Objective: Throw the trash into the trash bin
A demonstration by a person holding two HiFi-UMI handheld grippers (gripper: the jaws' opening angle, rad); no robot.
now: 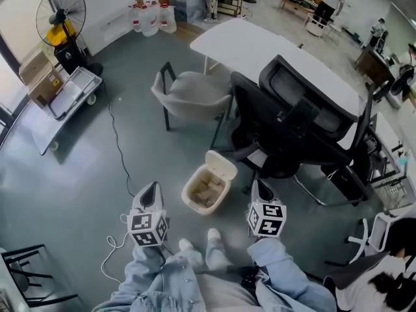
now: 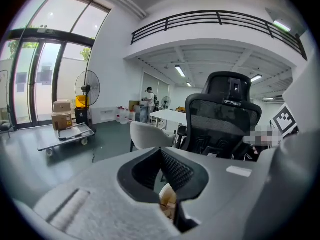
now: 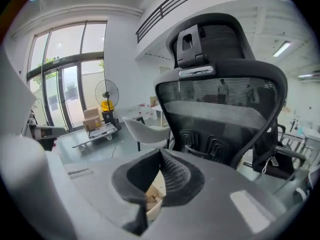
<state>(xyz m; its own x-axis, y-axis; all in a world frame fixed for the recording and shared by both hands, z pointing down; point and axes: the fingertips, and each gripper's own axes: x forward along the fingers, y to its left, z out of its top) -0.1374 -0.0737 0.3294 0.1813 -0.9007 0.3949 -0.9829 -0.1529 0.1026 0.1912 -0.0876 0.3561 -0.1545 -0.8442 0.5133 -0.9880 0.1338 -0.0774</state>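
Left tool (image 1: 151, 188) and right tool (image 1: 262, 188), both clenched on nothing, flank the open trash bin (image 1: 189, 199) on the floor, trash (image 1: 207, 190) inside; I would lift clear without clipping its raised lid (image 1: 221, 165).

The bin (image 1: 221, 164) is made of smooth cream plastic. The trash (image 1: 207, 190) in it is seen as brown paper or card. The floor (image 1: 78, 168) is finished in smooth grey with a faint sheen. At 2 o'clock the chair (image 1: 305, 119) is backed with black mesh. At 10 o'clock the boxes (image 1: 36, 70) are made of cardboard, the cart (image 1: 81, 83) of metal. The left gripper (image 2: 161, 151) and right gripper (image 3: 160, 153) are moulded in matt grey plastic and fitted with textured black pads (image 2: 175, 171).
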